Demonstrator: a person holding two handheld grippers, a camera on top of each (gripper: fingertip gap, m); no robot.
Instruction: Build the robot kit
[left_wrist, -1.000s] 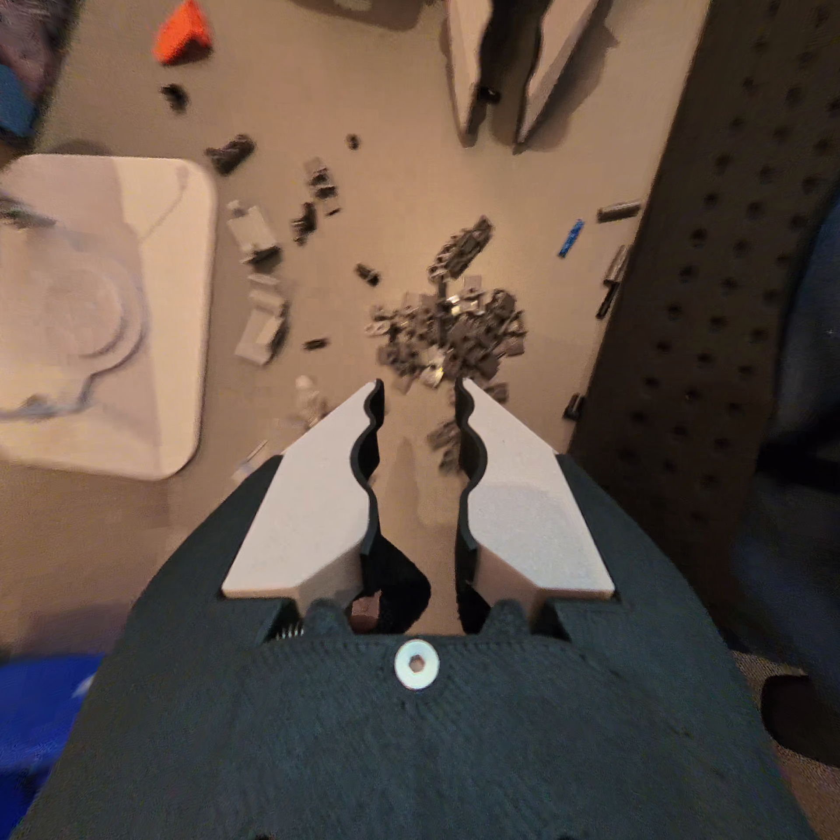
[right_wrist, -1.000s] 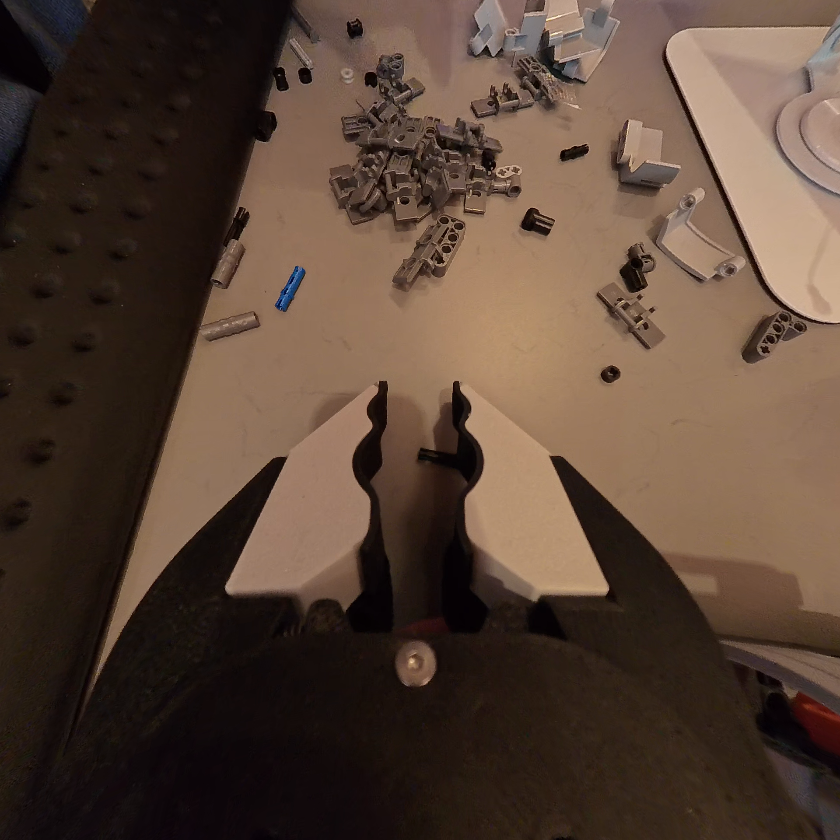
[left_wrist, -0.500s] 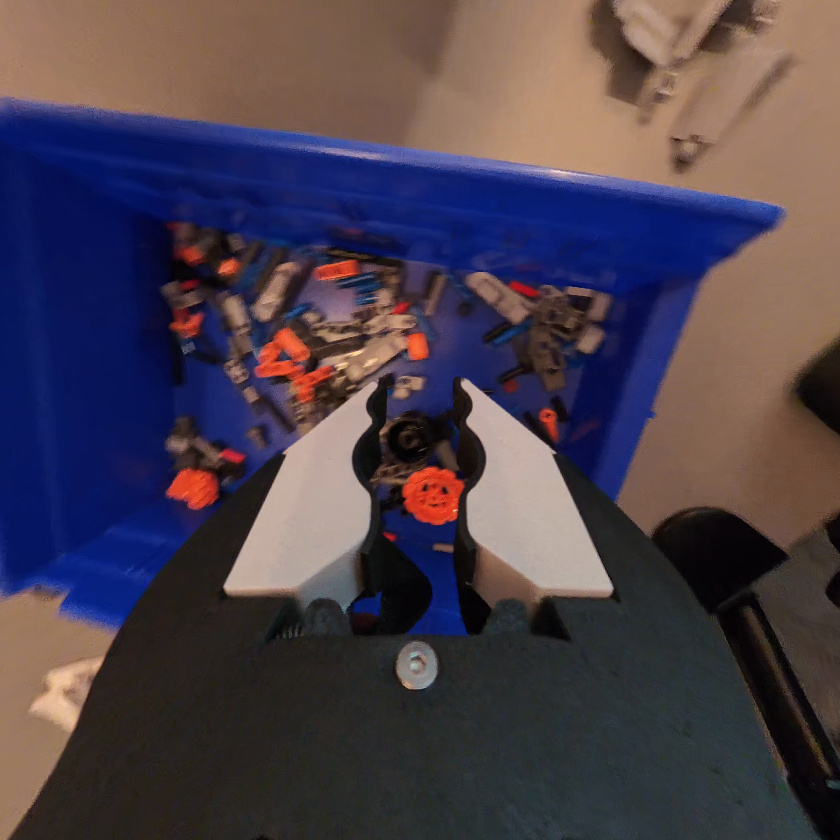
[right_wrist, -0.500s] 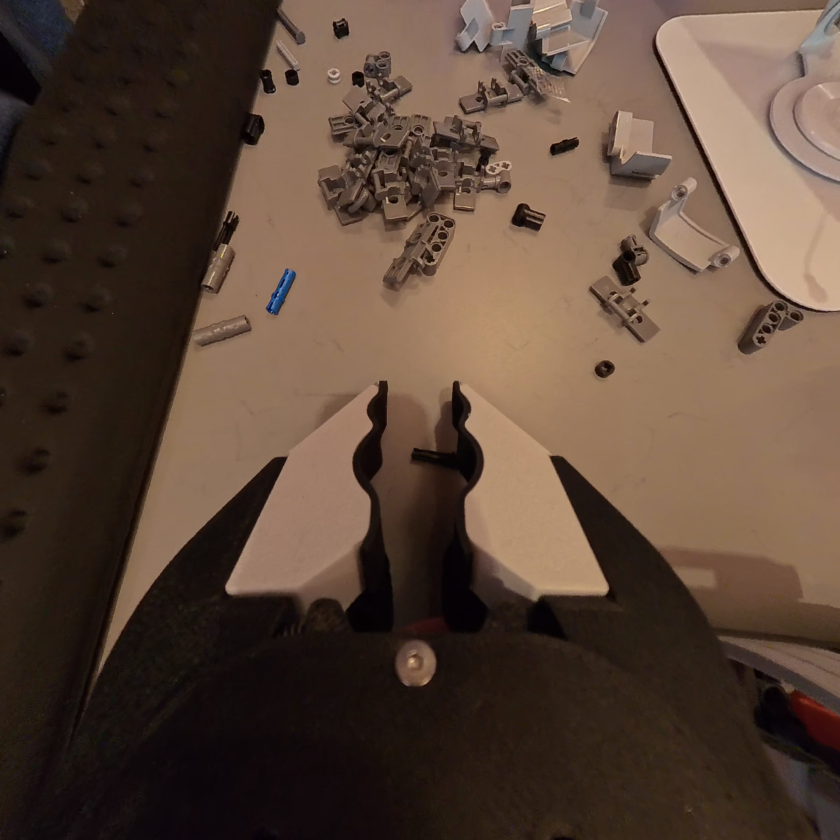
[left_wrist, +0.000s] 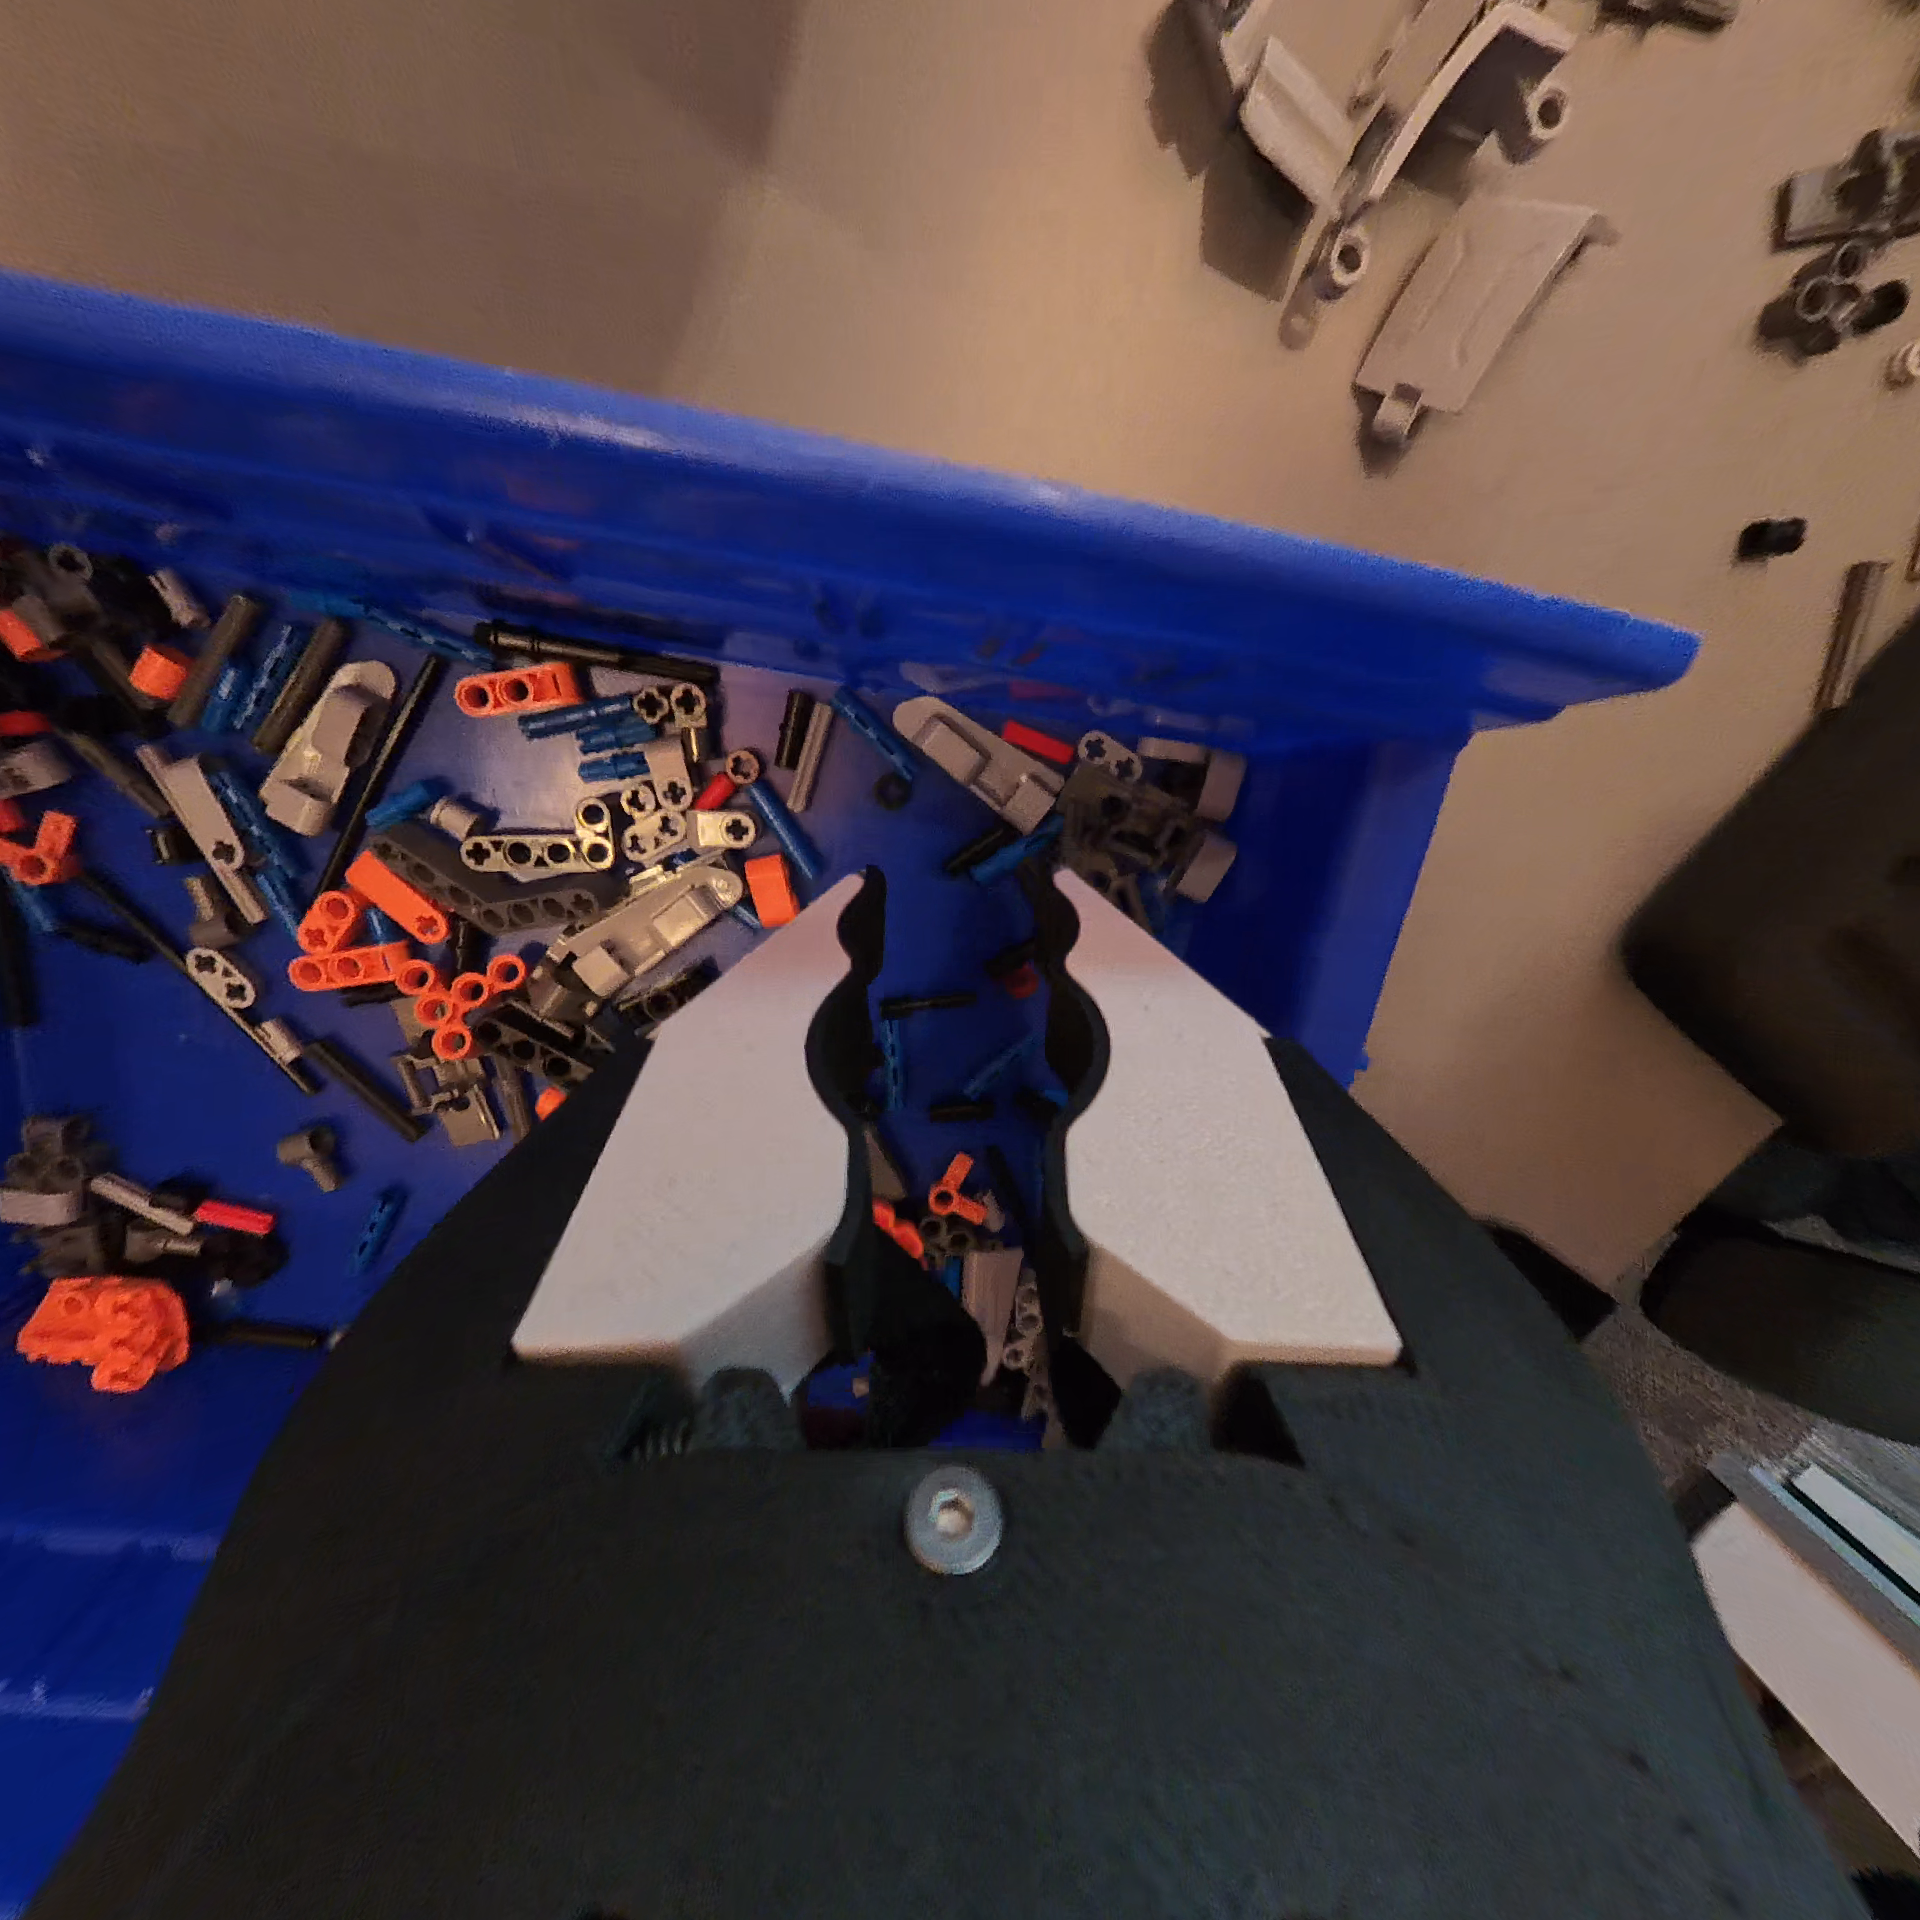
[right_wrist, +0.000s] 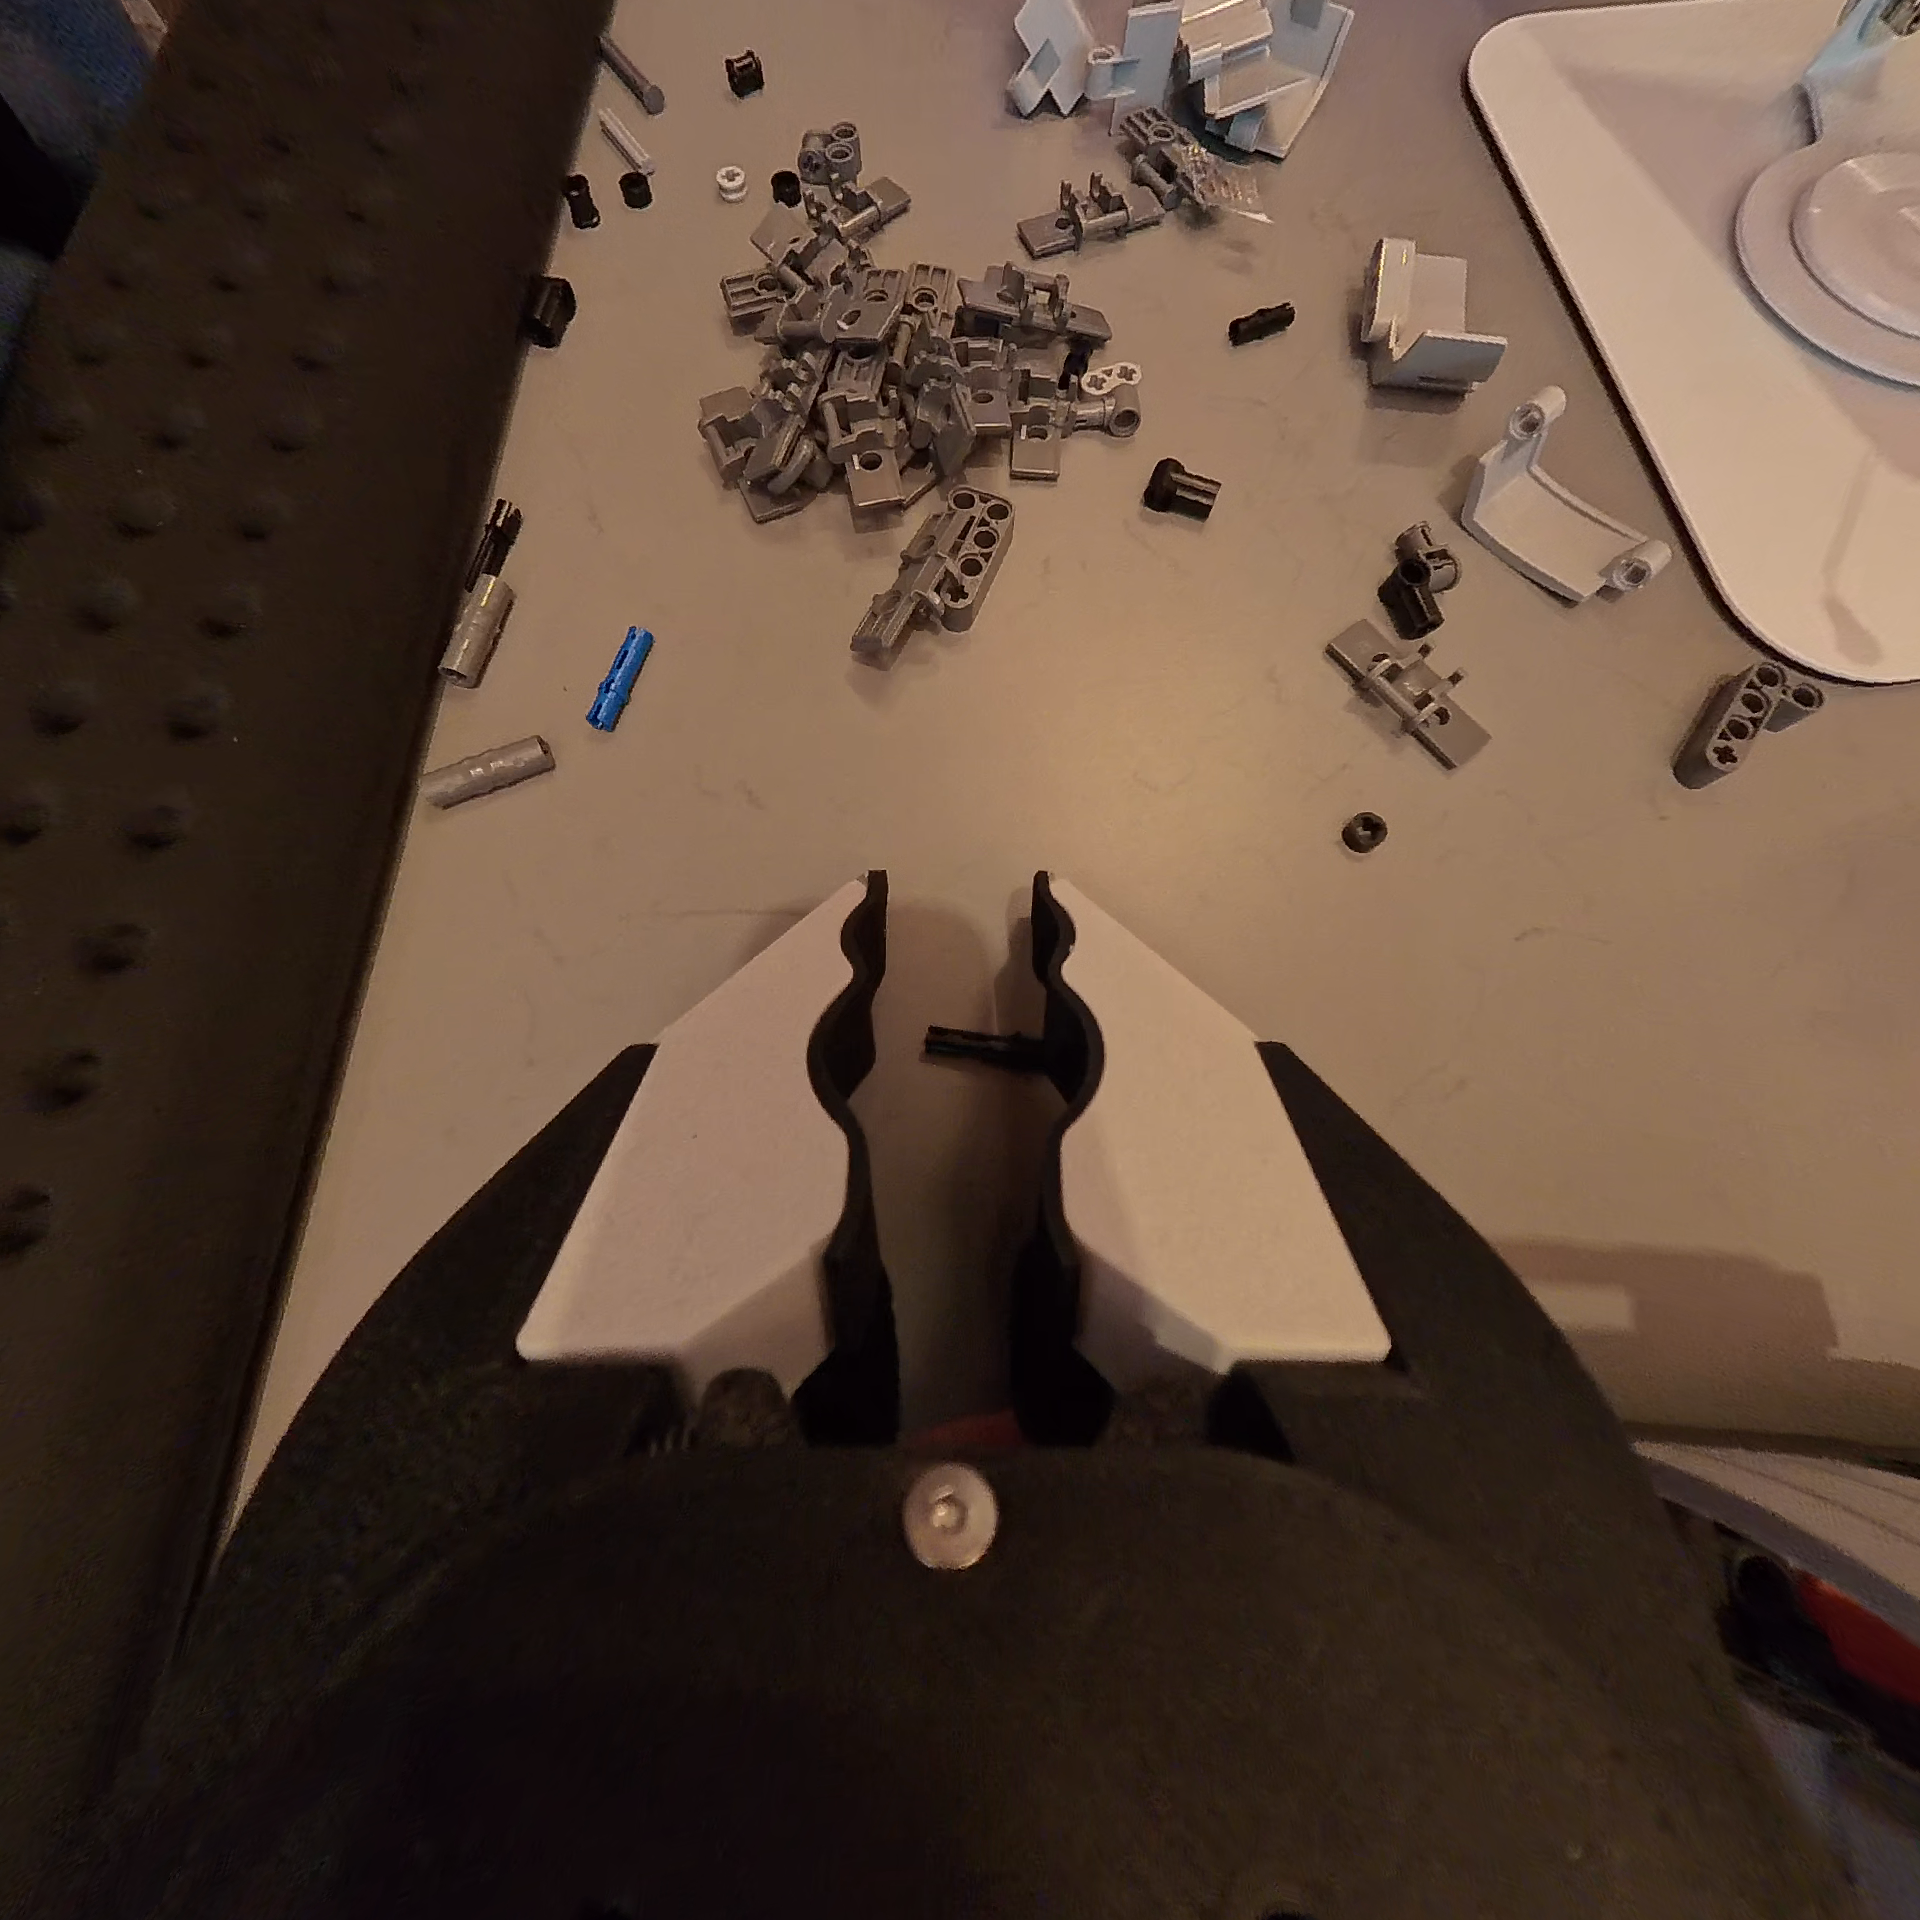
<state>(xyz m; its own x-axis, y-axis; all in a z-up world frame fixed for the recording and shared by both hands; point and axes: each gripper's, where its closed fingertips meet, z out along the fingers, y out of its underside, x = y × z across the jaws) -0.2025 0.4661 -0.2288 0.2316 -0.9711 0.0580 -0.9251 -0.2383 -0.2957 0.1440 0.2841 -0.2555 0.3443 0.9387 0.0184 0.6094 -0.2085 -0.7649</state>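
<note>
Black pin (right_wrist: 982, 1042) betw open right claw (right_wrist: 958, 883) fingers.

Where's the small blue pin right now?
In the right wrist view, the blue pin lies on the table left of centre, between two grey axle connectors beside the black pegboard.

Ahead of my left gripper (left_wrist: 954, 891): bin (left_wrist: 935, 582), parts inside. Ahead of my right gripper (right_wrist: 958, 891): parts pile (right_wrist: 904, 384); tray (right_wrist: 1621, 260) far right; pin (right_wrist: 977, 1042) between its fingers.

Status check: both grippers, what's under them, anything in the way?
Left gripper open over blue bin of mixed parts. Right gripper open, black pin between fingers. Nothing blocking.
</note>
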